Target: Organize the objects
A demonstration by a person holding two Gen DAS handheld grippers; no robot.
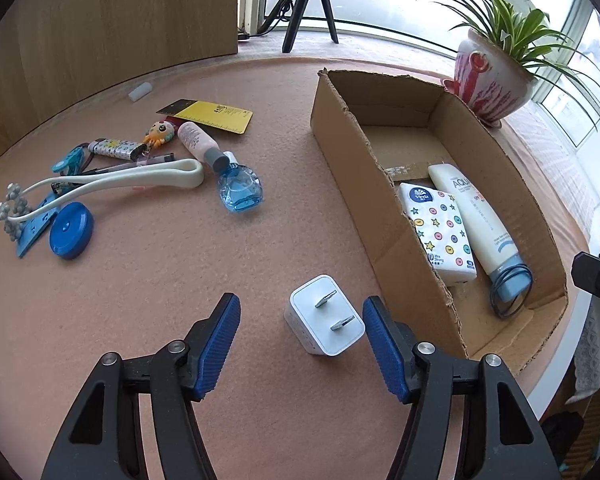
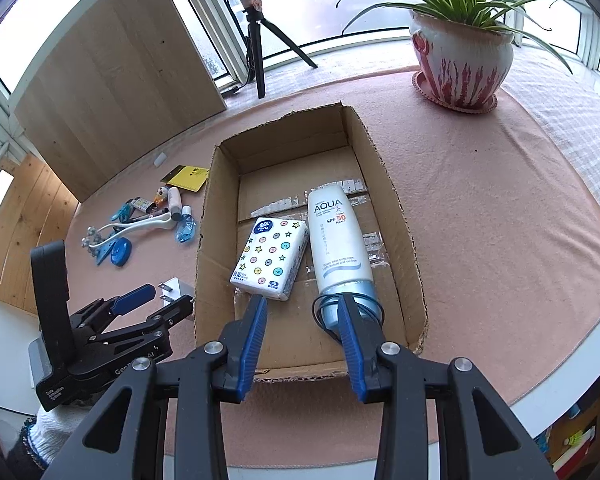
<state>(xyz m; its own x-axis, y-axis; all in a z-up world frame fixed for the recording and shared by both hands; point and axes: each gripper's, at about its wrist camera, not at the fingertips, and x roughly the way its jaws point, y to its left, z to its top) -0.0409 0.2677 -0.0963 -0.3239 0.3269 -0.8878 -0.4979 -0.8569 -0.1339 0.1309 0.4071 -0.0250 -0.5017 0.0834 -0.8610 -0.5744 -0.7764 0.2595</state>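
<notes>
A white plug adapter (image 1: 324, 320) lies prongs-up on the pink cloth just left of the cardboard box (image 1: 340, 152). My left gripper (image 1: 300, 300) is open and straddles it, and neither blue pad touches. In the right wrist view the same left gripper (image 2: 156, 300) sits at the adapter (image 2: 178, 286). In the box (image 2: 396, 216) lie a dotted tissue pack (image 2: 270, 258) and a white sunscreen tube (image 2: 338, 240) with a black loop (image 2: 320, 312) round its cap. Above the box's near end my right gripper (image 2: 302, 299) is open with nothing between its fingers.
A pile sits far left: a blue glass bottle (image 1: 240, 188), pink bottle (image 1: 196, 138), yellow card (image 1: 216, 116), white roller massager (image 1: 112, 184), blue disc (image 1: 71, 230) and small trinkets. A potted plant (image 2: 460, 60), tripod (image 2: 256, 48) and wood panel (image 1: 100, 32) stand behind. The table's edge runs close on the right.
</notes>
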